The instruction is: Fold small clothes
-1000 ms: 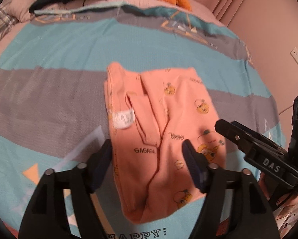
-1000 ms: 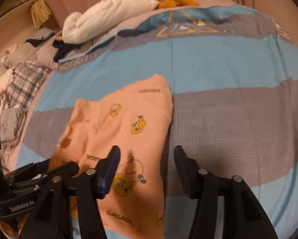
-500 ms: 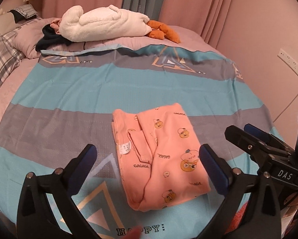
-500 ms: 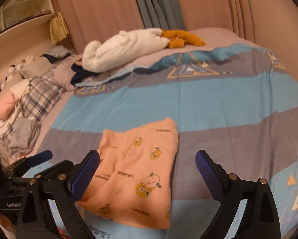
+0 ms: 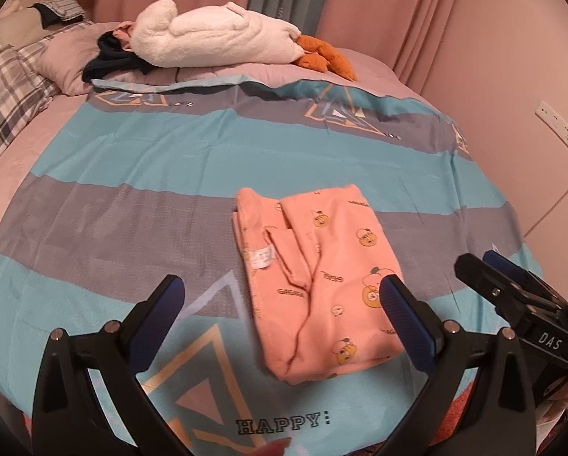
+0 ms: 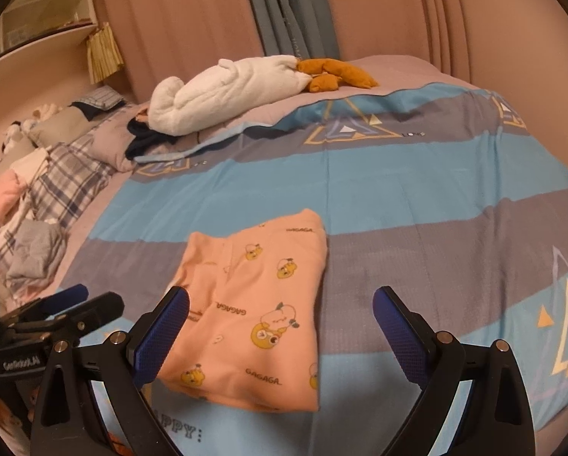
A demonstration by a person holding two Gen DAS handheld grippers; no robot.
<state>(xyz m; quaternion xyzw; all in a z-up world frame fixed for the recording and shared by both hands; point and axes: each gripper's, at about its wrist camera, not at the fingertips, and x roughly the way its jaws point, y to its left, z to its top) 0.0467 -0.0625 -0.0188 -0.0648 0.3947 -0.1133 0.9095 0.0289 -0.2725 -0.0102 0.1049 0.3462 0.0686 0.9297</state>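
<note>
A small orange garment [image 5: 314, 281] printed with cartoon ducks lies folded flat on the striped blue and grey bedspread [image 5: 132, 197], a white label showing on its left side. My left gripper [image 5: 284, 307] hovers above its near end, open wide with nothing between the fingers. In the right wrist view the same garment [image 6: 253, 304] lies under and left of my right gripper [image 6: 280, 323], which is also open and empty. Each gripper shows at the edge of the other's view: the right gripper [image 5: 512, 296] and the left gripper [image 6: 56, 311].
A white plush toy [image 5: 211, 34] with orange feet lies at the head of the bed. Plaid pillows [image 6: 63, 190] and loose clothes [image 6: 33, 254] pile up along the left. Pink curtains [image 6: 398, 11] and a wall socket [image 5: 557, 125] stand behind and to the right.
Both grippers opened wide, letting go of the garment, and pulled back and up. The garment now lies folded on the bedspread, smaller in both views.
</note>
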